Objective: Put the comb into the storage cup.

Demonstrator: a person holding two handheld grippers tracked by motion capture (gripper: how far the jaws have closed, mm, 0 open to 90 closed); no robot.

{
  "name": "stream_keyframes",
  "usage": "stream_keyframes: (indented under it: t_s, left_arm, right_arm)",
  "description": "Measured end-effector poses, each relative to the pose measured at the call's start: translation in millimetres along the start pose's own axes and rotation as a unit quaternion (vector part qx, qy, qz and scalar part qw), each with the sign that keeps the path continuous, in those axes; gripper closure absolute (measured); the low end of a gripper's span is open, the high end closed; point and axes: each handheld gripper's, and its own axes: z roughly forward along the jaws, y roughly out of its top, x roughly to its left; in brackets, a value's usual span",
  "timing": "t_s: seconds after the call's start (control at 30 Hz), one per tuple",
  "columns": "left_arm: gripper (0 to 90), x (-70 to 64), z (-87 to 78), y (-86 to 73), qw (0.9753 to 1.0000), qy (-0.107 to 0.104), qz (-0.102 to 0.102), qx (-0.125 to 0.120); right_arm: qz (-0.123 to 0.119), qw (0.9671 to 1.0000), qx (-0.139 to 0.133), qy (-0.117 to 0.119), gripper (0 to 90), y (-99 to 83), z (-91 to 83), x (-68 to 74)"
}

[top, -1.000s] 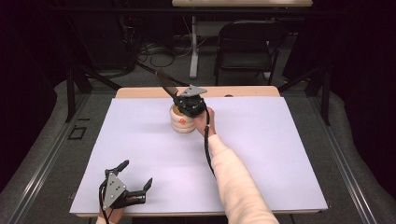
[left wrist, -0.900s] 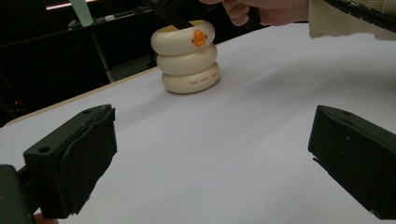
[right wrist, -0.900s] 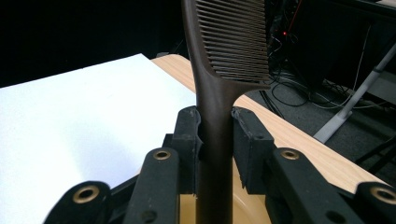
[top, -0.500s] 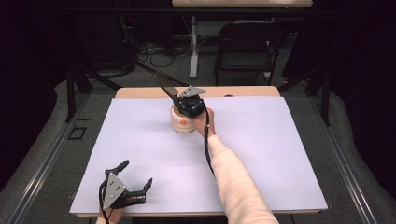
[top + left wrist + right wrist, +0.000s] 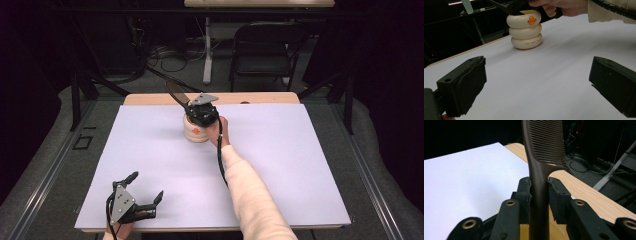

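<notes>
Now the right gripper (image 5: 539, 187) pinches a dark comb (image 5: 544, 147) by its handle over the cream ringed holder (image 5: 196, 131) at 12 o'clock on the white mat (image 5: 300, 165), left gripper (image 5: 146, 189) spread wide at 7 o'clock.

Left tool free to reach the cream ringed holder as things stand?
Probably yes. The left tool is open and holds nothing, and bare white sheet lies between it and the cream holder. The right tool, gripping the comb, crowds the holder's top.

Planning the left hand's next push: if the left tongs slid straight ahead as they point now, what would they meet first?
Probably the cream ringed holder, roughly centred ahead of the open left tongs; only bare white sheet lies between, though depth is unclear.
</notes>
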Motion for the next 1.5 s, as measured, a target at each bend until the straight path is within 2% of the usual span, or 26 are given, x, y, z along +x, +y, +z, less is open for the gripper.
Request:
stream_keyframes:
  t_s: [0.3, 0.4, 0.67, 0.87, 1.17, 1.23, 1.5]
  left_arm:
    - [1.2, -0.2, -0.1, 0.1, 1.0, 0.0, 0.0, 0.0]
    - [1.2, -0.2, 0.0, 0.1, 1.0, 0.0, 0.0, 0.0]
    - [1.2, -0.2, 0.0, 0.1, 1.0, 0.0, 0.0, 0.0]
    - [1.2, -0.5, 0.1, 0.3, 1.0, 0.0, 0.0, 0.0]
    - [1.2, -0.8, 0.2, 0.4, 1.0, -0.001, 0.0, 0.0]
    - [1.2, -0.6, -0.1, 0.5, 1.0, 0.0, 0.0, -0.001]
    - [1.2, -0.6, -0.1, 0.6, 1.0, 0.0, 0.001, -0.001]
  right_arm:
    - [0.009, 0.9998, 0.019, -0.004, 68.3, -2.3, 1.0, -3.8]
    - [0.018, 0.9995, 0.027, -0.001, 67.7, -4.0, 0.5, -6.4]
    - [0.02, 0.9988, 0.044, 0.005, 67.3, -3.3, -3.3, -9.7]
    - [0.021, 0.997, 0.074, 0.01, 71.9, -0.8, -7.0, -11.6]
    - [0.033, 0.9953, 0.089, 0.02, 72.4, 0.9, -6.0, -13.2]
    - [0.042, 0.9943, 0.095, 0.025, 72.4, 1.7, -5.3, -14.3]
    - [0.05, 0.9914, 0.118, 0.025, 72.1, 4.0, -3.6, -14.0]
